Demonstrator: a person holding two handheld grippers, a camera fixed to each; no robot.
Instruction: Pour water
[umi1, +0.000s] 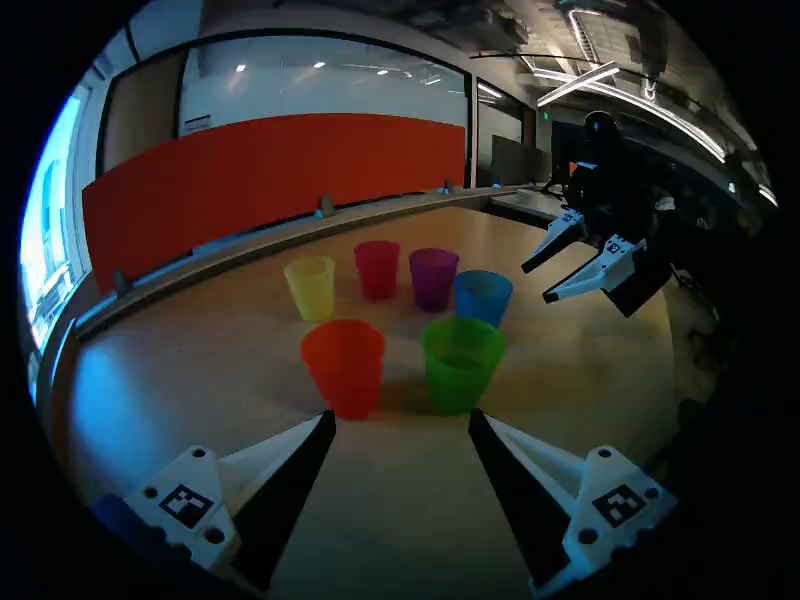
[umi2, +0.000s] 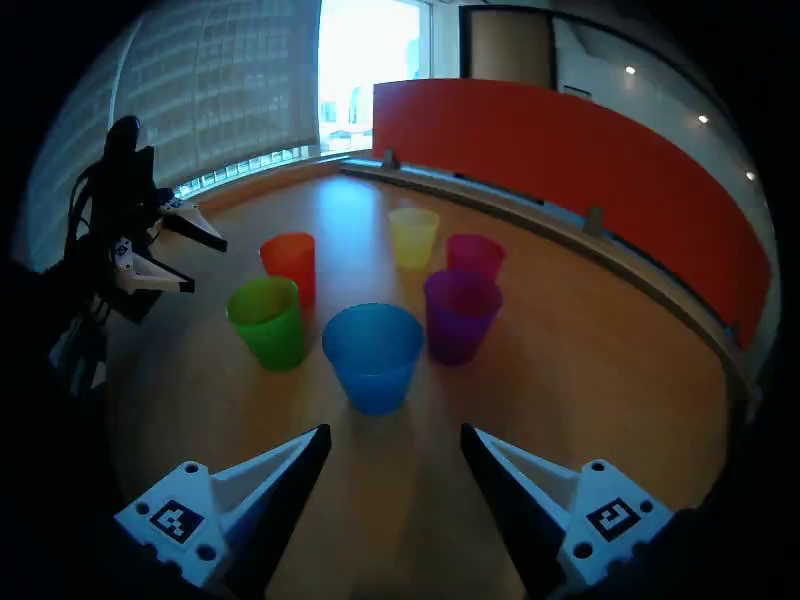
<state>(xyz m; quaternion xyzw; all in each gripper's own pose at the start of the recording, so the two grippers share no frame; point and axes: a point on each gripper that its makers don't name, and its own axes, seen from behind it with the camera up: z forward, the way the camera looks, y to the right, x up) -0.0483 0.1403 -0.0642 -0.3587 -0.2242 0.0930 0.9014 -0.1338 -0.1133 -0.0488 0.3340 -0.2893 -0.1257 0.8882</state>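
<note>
Wooden table (umi2: 600, 380), coloured cups (umi2: 373, 355), red partition (umi2: 600, 160)

The left gripper (umi1: 402, 420) points forward and slightly down, its two fingers spread wide and gripping nothing. The right gripper (umi2: 395, 430) is posed the same way, fingers wide apart and empty. In the left gripper view, the right gripper sits far right, in the air, its fingers pointing left.
</note>
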